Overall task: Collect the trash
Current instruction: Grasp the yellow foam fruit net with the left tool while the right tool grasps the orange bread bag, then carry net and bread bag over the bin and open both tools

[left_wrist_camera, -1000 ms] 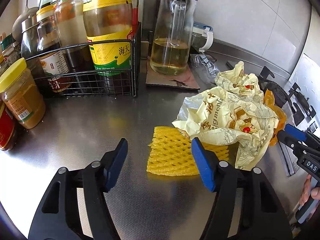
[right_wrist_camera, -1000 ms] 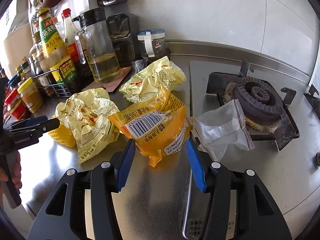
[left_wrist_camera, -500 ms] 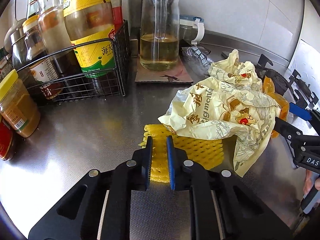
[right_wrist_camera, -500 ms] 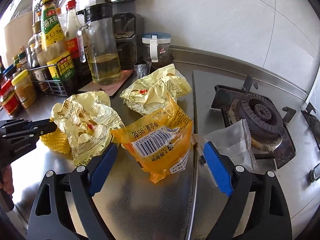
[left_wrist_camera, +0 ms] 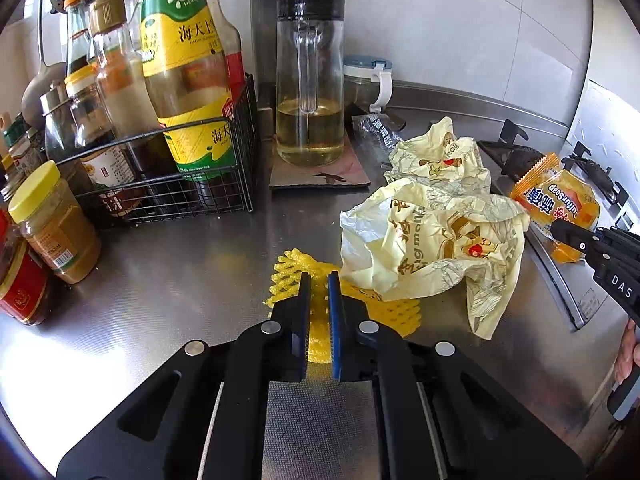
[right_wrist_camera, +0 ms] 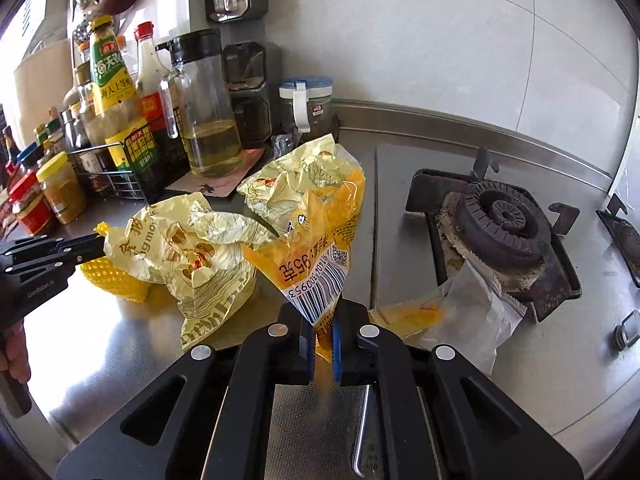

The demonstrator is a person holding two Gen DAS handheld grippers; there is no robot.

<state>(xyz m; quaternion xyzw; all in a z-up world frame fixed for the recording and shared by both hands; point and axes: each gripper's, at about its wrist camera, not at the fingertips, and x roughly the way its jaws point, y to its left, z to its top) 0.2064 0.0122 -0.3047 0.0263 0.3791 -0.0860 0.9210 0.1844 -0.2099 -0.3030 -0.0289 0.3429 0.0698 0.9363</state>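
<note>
On a steel kitchen counter (left_wrist_camera: 168, 280), four pieces of trash lie bunched beside the gas stove (right_wrist_camera: 500, 224). A yellow foam net (left_wrist_camera: 384, 312), flat and lattice-cut, rests near the middle of the counter, partly tucked under a crumpled pale-yellow wrapper (left_wrist_camera: 432, 240) printed with cartoon figures. A second crumpled wrapper (left_wrist_camera: 440, 160) of the same print sits just behind it, toward the back edge of the counter. An orange soap packet (right_wrist_camera: 316, 256), glossy and creased with a white barcode panel, stands raised off the counter at the seam where counter meets stove. A clear plastic bag (right_wrist_camera: 476, 312) lies against the burner's near edge.

The left gripper (left_wrist_camera: 319, 280) reaches in low over the counter, its fingers drawn together on the near edge of the foam net, a strip of yellow showing between the blue pads. The right gripper (right_wrist_camera: 323, 312) comes in from the stove side, its fingers clamped on the lower corner of the soap packet, which rises upright above them. In the left wrist view the packet hangs clear of the counter at the tip of the right gripper, just right of the large wrapper.

Along the back edge stand a wire basket (left_wrist_camera: 180, 184) of sauce bottles and a glass oil jug (left_wrist_camera: 310, 80) on a cardboard mat.
</note>
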